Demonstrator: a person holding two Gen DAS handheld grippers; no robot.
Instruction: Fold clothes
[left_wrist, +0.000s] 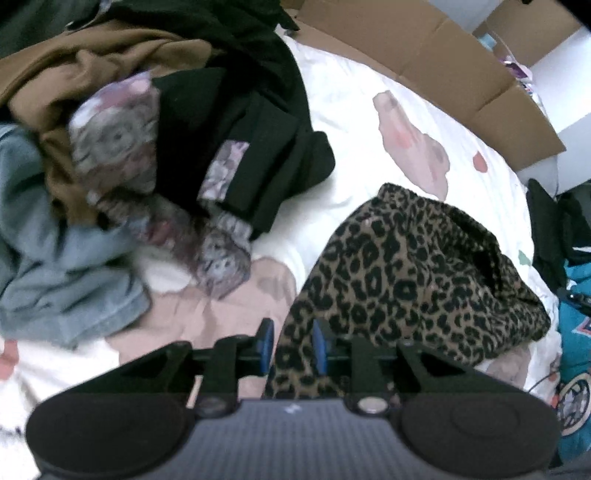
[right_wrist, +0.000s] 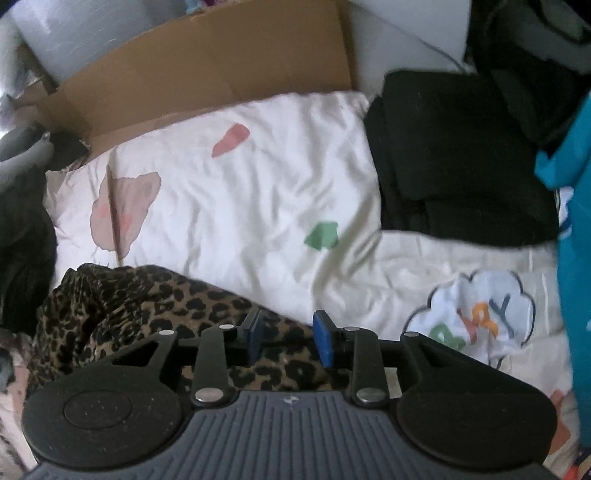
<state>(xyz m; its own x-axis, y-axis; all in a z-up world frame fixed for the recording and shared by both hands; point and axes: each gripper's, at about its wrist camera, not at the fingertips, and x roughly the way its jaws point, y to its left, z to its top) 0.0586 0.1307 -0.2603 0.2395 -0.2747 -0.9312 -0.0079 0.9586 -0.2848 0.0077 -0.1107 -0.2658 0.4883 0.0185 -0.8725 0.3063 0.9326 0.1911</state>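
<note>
A leopard-print garment (left_wrist: 417, 273) lies crumpled on a white printed bedcover (left_wrist: 351, 122). In the left wrist view my left gripper (left_wrist: 293, 341) stands over its near left edge. A strip of the leopard cloth runs between the blue pads, and the left pad is clear of the cloth, so the jaws are open. In the right wrist view the leopard-print garment (right_wrist: 155, 299) lies at lower left. My right gripper (right_wrist: 290, 339) is open over its right end, with cloth under the gap and the pads not pressing it.
A heap of unfolded clothes fills the left: a brown garment (left_wrist: 92, 62), a black garment (left_wrist: 251, 122), a floral piece (left_wrist: 118, 140) and a blue-grey garment (left_wrist: 48, 258). Flat cardboard (right_wrist: 207, 66) lines the bed's far edge. Folded black clothes (right_wrist: 454, 158) and teal fabric (right_wrist: 576, 221) lie to the right.
</note>
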